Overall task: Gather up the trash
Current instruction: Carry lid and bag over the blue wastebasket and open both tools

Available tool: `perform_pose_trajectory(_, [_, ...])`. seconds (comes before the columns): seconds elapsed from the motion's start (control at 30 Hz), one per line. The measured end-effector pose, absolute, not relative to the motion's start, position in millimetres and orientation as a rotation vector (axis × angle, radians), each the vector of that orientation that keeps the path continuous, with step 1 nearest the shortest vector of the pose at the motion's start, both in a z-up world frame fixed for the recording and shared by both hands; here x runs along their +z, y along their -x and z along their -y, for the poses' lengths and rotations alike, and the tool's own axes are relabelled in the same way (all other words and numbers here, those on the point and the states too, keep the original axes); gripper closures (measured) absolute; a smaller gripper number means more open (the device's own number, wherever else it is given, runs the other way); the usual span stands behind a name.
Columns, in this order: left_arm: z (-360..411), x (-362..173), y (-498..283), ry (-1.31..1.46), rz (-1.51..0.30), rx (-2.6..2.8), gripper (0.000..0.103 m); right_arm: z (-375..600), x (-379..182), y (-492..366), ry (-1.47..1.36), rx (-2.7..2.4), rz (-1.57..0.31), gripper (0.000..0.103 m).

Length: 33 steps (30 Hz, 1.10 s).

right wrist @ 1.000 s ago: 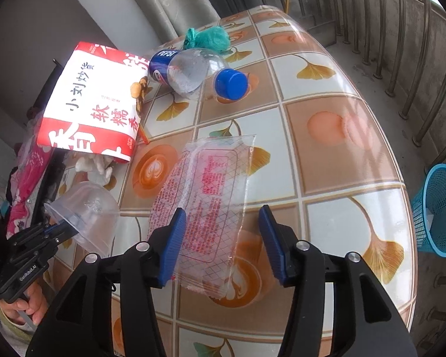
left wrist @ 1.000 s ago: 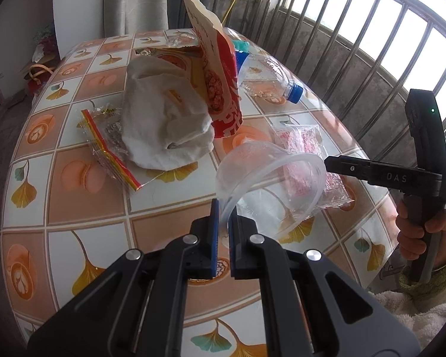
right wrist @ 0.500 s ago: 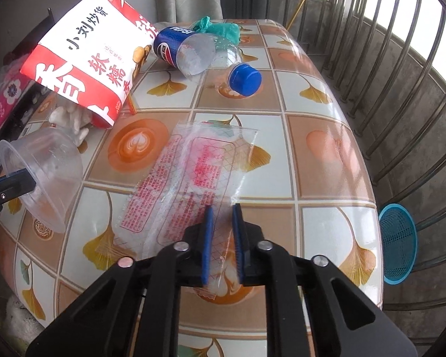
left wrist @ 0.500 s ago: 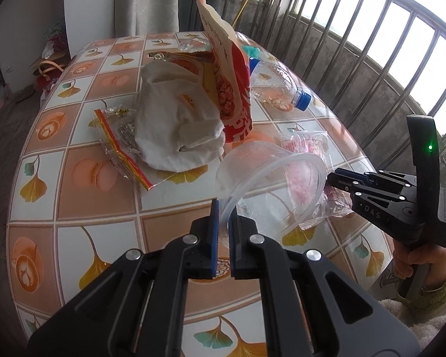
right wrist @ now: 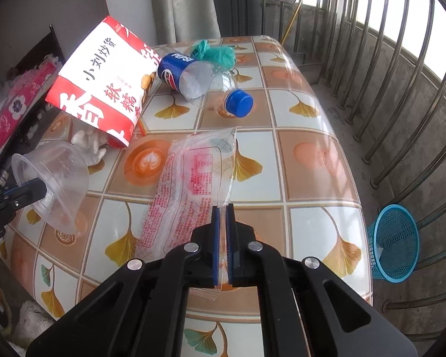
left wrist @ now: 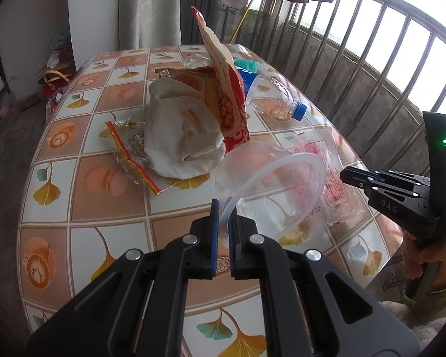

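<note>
Counter (right wrist: 309,160) first: a tiled-pattern top with ginkgo leaves and coffee cups printed on it, a barred railing along its right edge and a curtain beyond its far edge. Next in size, a red-and-white snack bag (right wrist: 101,83) leans up near the far left part of the counter, with a crumpled white cloth (left wrist: 181,136) against its left side and a flat clear packet with a red-and-yellow strip (left wrist: 130,154) just beside the cloth, toward the left edge. A clear bottle with a blue label and blue cap (right wrist: 193,83) lies on its side near the far edge, a green crumpled bag (right wrist: 214,53) touching its base. On the floor past the right edge stands a blue mesh basket (right wrist: 392,241).

My left fingers (left wrist: 223,223) are pinched shut on the rim of a clear plastic cup (left wrist: 270,184), which I hold tipped on its side above the near part of the counter. My right fingers (right wrist: 222,229) have just been closing and now clamp the near end of a clear wrapper with red print (right wrist: 190,190); its far end reaches toward the middle of the counter. Whether that end rests on the top I cannot tell.
</note>
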<state>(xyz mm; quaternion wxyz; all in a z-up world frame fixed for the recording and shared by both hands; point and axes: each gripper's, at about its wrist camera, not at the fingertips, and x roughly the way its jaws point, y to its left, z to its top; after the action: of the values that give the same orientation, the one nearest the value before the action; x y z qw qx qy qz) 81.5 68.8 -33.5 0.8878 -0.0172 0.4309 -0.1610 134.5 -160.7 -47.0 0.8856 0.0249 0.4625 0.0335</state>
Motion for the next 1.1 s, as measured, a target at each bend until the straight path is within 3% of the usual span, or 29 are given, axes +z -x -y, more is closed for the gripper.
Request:
perform_pose_trajectory(0.6, [-13, 17, -65, -0.058, -0.769, -0.467, 0.099, 206, 16, -94, -0.081, -0.025, -0.770, 0.099])
perform_pose_trajectory(1.1, [130, 42, -103, -0.173, -0.761, -0.775, 0.099, 329, 20, -48, -0.216, -0.344, -0.700, 0.099])
